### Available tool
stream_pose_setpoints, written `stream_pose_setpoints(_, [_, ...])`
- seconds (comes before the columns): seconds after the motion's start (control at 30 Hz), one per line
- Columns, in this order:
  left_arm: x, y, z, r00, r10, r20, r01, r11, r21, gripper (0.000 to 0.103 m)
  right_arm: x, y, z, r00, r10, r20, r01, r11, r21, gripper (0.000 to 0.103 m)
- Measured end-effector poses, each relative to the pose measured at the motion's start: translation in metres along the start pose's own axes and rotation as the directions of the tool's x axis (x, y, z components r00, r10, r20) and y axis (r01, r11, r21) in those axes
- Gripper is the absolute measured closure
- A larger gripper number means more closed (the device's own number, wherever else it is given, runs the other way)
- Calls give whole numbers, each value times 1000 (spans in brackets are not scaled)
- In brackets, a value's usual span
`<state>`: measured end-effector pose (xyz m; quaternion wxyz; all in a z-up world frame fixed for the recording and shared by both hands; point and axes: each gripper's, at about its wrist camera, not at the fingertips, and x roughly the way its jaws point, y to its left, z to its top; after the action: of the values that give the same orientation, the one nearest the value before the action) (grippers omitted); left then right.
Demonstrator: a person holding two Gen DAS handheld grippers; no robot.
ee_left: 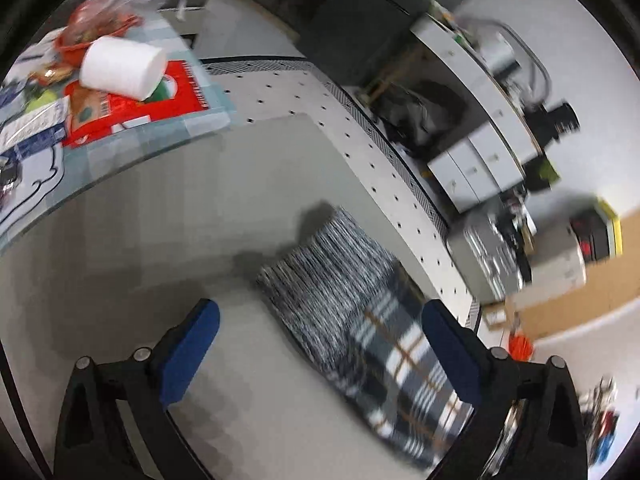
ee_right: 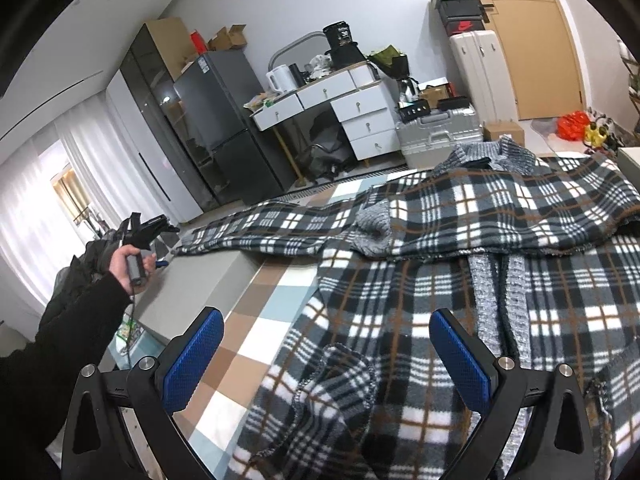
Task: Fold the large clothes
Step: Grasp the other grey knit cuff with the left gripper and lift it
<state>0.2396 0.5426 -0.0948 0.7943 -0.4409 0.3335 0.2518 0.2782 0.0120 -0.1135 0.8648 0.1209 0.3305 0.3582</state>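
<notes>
Both tongs spread and empty; the plaid garment is barely begun.

The right tongs (ee_right: 324,354) hover, jaws wide, over the plaid garment (ee_right: 460,248), which lies spread on the checked bench (ee_right: 256,320). The left tongs (ee_left: 320,354), also wide, sit over the sleeve end (ee_left: 360,316) on the grey box. The sleeve's long axis runs leftward from the body; only loose overlaps show, so nearly all folding remains.

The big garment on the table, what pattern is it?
Plaid in dark grey, white and brown, with grey knit trim; clearest in the right wrist view.
</notes>
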Motion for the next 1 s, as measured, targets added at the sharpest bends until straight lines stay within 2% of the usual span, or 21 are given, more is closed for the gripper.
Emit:
stream_pose_setpoints(0.03, [1, -1, 0, 1000, -2, 1, 2, 1000, -2, 6, 0, 0, 0, 1000, 1, -2, -1, 1000, 2, 0])
stream_pose_setpoints(0.1, [1, -3, -3, 1000, 28, 9, -28, 999, 17, 16, 0, -1, -1, 1000, 5, -4, -5, 1000, 5, 0])
stream_pose_setpoints(0.17, [2, -2, -4, 999, 43, -4, -43, 999, 31, 56, -1, -1, -2, 1000, 7, -1, -7, 1000, 11, 0])
stream_pose_setpoints(0.23, [9, 1, -2, 999, 13, -47, -12, 1000, 16, 75, -3, -2, -3, 1000, 11, 3, -11, 1000, 18, 0])
stream_pose_setpoints(0.3, [10, 0, -1, 998, 35, -51, -33, 999, 40, 86, -4, -2, -4, 1000, 14, 6, -14, 1000, 21, 0])
stream_pose_setpoints(0.33, [14, 0, 2, 997, 41, -64, -38, 998, 48, 99, -5, -2, -5, 1000, 14, 7, -14, 1000, 21, 0])
stream_pose_setpoints(0.37, [17, 0, 3, 996, 42, -76, -39, 998, 45, 100, -6, -2, -6, 1000, 15, 7, -15, 1000, 23, 0])
stream_pose_setpoints(0.5, [12, -12, 4, 996, 79, -46, -75, 994, 75, 101, -10, 0, -8, 1000, 23, 8, -24, 999, 26, 0])
stream_pose_setpoints(0.63, [-8, -37, 10, 999, 34, -10, -32, 990, 139, 102, -20, 2, -11, 999, 26, 22, -26, 999, 20, 0])
stream_pose_setpoints(0.87, [-57, -111, 6, 996, -51, 70, 26, 946, 323, 102, -38, -2, -19, 998, 43, 53, -45, 998, 45, 0])
stream_pose_setpoints(1.0, [-78, -152, -7, 991, -102, 90, 56, 910, 410, 102, -49, -8, -25, 996, 50, 73, -55, 996, 66, 0])
